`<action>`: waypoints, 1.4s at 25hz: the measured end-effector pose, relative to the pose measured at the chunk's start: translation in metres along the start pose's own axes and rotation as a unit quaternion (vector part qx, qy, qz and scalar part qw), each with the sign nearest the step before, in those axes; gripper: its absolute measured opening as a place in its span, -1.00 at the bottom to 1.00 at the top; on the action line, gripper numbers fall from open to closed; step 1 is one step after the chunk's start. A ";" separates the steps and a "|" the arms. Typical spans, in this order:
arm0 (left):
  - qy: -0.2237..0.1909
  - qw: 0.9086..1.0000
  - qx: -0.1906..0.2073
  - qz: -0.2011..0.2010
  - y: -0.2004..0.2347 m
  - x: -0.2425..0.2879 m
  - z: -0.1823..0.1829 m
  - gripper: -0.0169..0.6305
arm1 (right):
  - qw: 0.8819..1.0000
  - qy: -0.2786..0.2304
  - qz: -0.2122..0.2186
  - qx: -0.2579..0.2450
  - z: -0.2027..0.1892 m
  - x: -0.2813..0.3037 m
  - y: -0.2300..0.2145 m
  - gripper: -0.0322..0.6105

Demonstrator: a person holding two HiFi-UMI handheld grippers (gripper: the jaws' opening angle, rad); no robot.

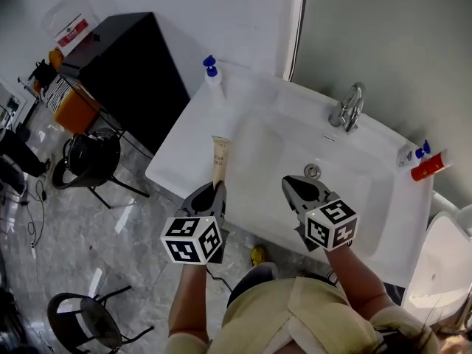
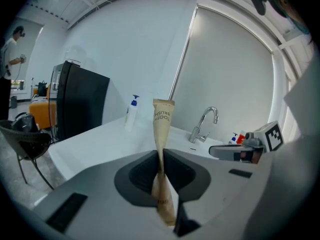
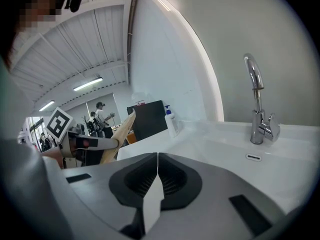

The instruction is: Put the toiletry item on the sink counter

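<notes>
A slim beige toothbrush packet [image 1: 219, 155] sticks forward out of my left gripper [image 1: 217, 190], which is shut on its near end. The packet hangs over the left side of the white sink counter [image 1: 181, 150], at the basin's left edge. In the left gripper view the packet [image 2: 162, 126] stands upright between the closed jaws of the left gripper [image 2: 161, 156]. My right gripper [image 1: 295, 184] is over the front of the basin, shut with nothing in it. The right gripper [image 3: 157, 156] shows its jaws pressed together in its own view.
A chrome faucet [image 1: 349, 108] stands behind the basin. A blue-pump bottle [image 1: 212, 74] sits at the counter's back left, and a red-capped tube [image 1: 429, 166] with small blue-topped bottles at the right. A black cabinet [image 1: 129, 65] and chairs [image 1: 92, 161] stand left of the sink.
</notes>
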State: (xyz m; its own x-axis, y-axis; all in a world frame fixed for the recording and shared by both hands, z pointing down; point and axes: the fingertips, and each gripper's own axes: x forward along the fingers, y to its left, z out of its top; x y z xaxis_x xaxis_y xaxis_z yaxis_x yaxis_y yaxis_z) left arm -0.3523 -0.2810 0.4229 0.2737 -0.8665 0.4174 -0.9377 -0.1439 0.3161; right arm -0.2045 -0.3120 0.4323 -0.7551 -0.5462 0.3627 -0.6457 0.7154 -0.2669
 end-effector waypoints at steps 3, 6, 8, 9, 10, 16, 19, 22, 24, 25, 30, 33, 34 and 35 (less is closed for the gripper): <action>0.012 0.999 0.040 0.003 0.013 0.014 0.009 -0.75 | 1.000 0.004 -0.001 -0.002 0.003 0.012 -0.001 -0.81; 0.021 0.998 0.064 0.008 0.025 0.027 0.017 -0.75 | 1.000 0.010 -0.004 -0.002 0.004 0.021 -0.003 -0.81; 0.026 0.997 0.074 0.009 0.032 0.035 0.022 -0.75 | 1.000 0.012 -0.007 -0.001 0.004 0.027 -0.006 -0.81; 0.029 0.996 0.079 0.009 0.035 0.040 0.024 -0.75 | 1.000 0.013 -0.008 -0.001 0.005 0.030 -0.008 -0.81; 0.032 0.996 0.084 0.009 0.039 0.044 0.026 -0.75 | 1.000 0.013 -0.009 0.000 0.006 0.033 -0.009 -0.81; 0.071 0.991 0.110 0.021 0.068 0.065 0.026 -0.75 | 1.000 0.018 -0.012 0.003 0.005 0.052 -0.013 -0.81; 0.090 0.988 0.122 0.028 0.084 0.075 0.029 -0.75 | 1.000 0.020 -0.012 0.006 0.005 0.060 -0.014 -0.81; 0.106 0.984 0.138 0.032 0.097 0.083 0.033 -0.75 | 1.000 0.024 -0.011 0.008 0.003 0.067 -0.012 -0.81; 0.118 0.981 0.149 0.029 0.103 0.089 0.034 -0.75 | 1.000 0.029 -0.010 0.007 0.001 0.071 -0.011 -0.81; 0.125 0.980 0.154 0.028 0.106 0.093 0.034 -0.75 | 0.999 0.031 -0.009 0.007 0.000 0.073 -0.011 -0.82; 0.162 0.970 0.180 0.018 0.118 0.110 0.029 -0.75 | 0.999 0.039 -0.012 0.001 -0.006 0.077 -0.011 -0.81; 0.181 0.961 0.206 0.017 0.126 0.120 0.025 -0.74 | 0.999 0.045 -0.016 -0.001 -0.010 0.078 -0.013 -0.81; 0.187 0.959 0.213 0.016 0.128 0.122 0.023 -0.74 | 0.999 0.047 -0.017 -0.001 -0.011 0.078 -0.014 -0.81; 0.192 0.957 0.218 0.015 0.129 0.125 0.022 -0.74 | 0.999 0.048 -0.018 -0.001 -0.012 0.078 -0.014 -0.81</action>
State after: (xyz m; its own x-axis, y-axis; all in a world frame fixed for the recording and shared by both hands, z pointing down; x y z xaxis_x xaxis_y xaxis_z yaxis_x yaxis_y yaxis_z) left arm -0.4440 -0.4180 0.4970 0.2257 -0.6464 0.7289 -0.9234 -0.3805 -0.0515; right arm -0.2527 -0.3597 0.4751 -0.7165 -0.5284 0.4555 -0.6727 0.6962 -0.2505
